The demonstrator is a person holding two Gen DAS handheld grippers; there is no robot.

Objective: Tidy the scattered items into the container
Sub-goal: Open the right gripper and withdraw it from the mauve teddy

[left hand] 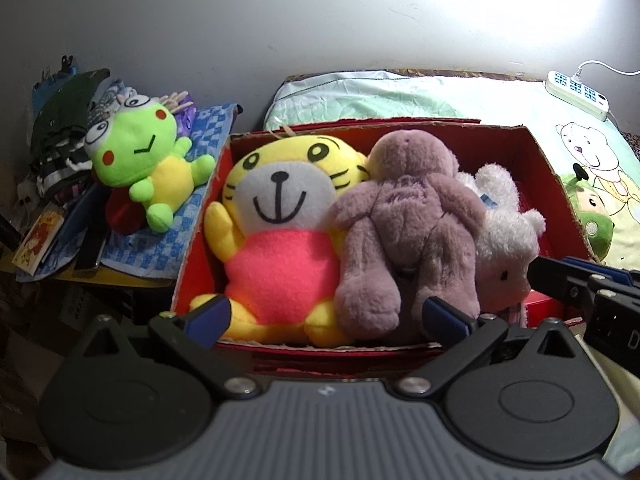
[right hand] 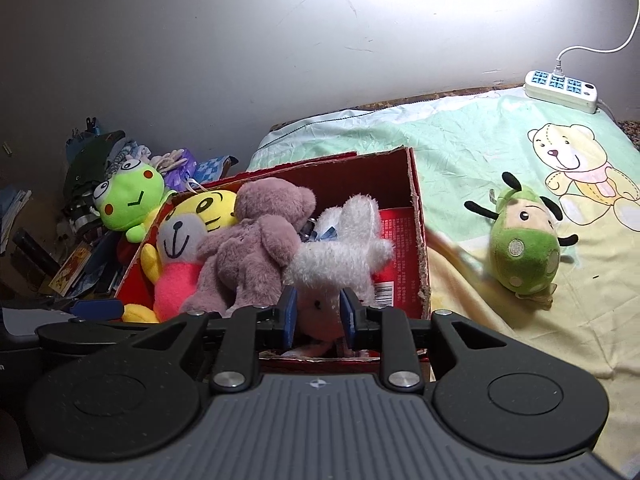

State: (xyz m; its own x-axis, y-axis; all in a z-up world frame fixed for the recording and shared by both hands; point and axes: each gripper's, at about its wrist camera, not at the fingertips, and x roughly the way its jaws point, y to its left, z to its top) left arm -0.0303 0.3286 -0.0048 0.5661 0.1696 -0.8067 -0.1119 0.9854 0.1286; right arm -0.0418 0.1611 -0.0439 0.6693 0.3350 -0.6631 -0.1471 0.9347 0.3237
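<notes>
Grey wall behind; bed point(right hand: 460, 148) carries a cartoon-bear sheet and a red cardboard box point(right hand: 416, 216). Box holds 3 toys side by side: yellow tiger plush point(left hand: 276, 232), mauve bear plush point(left hand: 404, 220), white-pink bunny plush point(right hand: 340, 256). Right tool point(right hand: 318, 318) is narrowed on the bunny's head, pads touching both sides, bunny low in the box. Left tool point(left hand: 326, 314) is spread wide and empty, hovering at the box's near wall. 2 toys are outside: green bug plush point(right hand: 524, 252) on the sheet right of the box, green frog plush point(left hand: 144, 164) on the cluttered side surface at left. Risk: pile sits high, so releasing carelessly could let the bunny roll over the near rim; pads may snag fur on retreat.
</notes>
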